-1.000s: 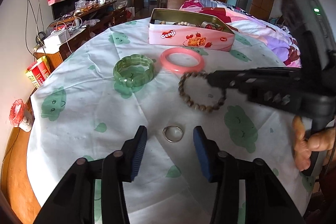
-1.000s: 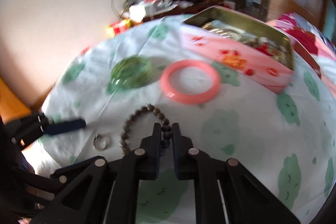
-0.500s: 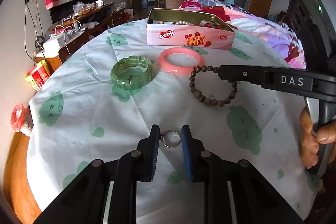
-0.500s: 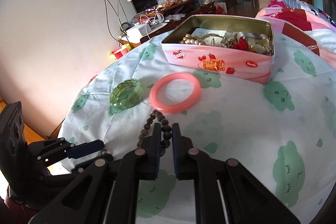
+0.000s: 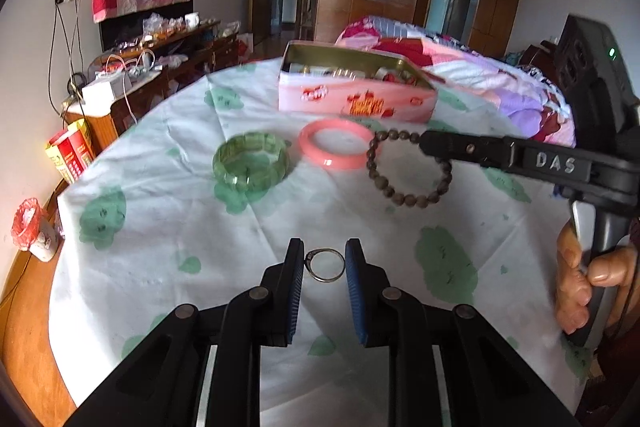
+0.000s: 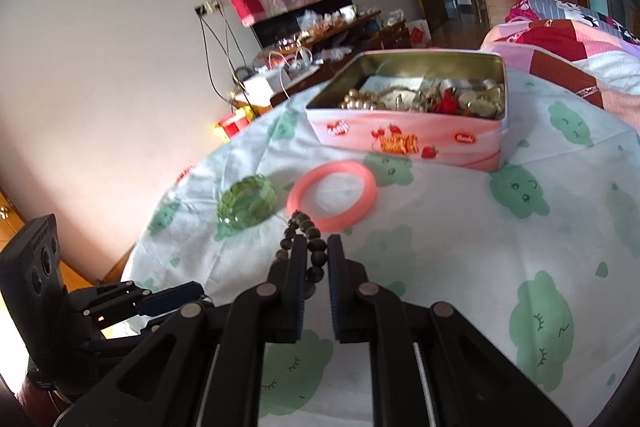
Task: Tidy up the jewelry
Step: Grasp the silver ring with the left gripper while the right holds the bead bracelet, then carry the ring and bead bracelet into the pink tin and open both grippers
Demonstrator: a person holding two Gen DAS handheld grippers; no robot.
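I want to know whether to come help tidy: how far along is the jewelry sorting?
Done: the pink tin already holds a pile of pieces. In hand: the right gripper is shut on the brown bead bracelet, lifted off the cloth, and the left gripper clamps the small metal ring. Left: the green bracelet and pink bangle lie on the tablecloth.

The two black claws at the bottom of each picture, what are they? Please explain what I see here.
They are hand-held grippers, one in each of a person's hands, each with a camera looking along its fingers. The left gripper is closed around a small metal ring. The right gripper pinches a brown bead bracelet. On the tablecloth lie a green bracelet and a pink bangle, before an open pink tin of jewelry.
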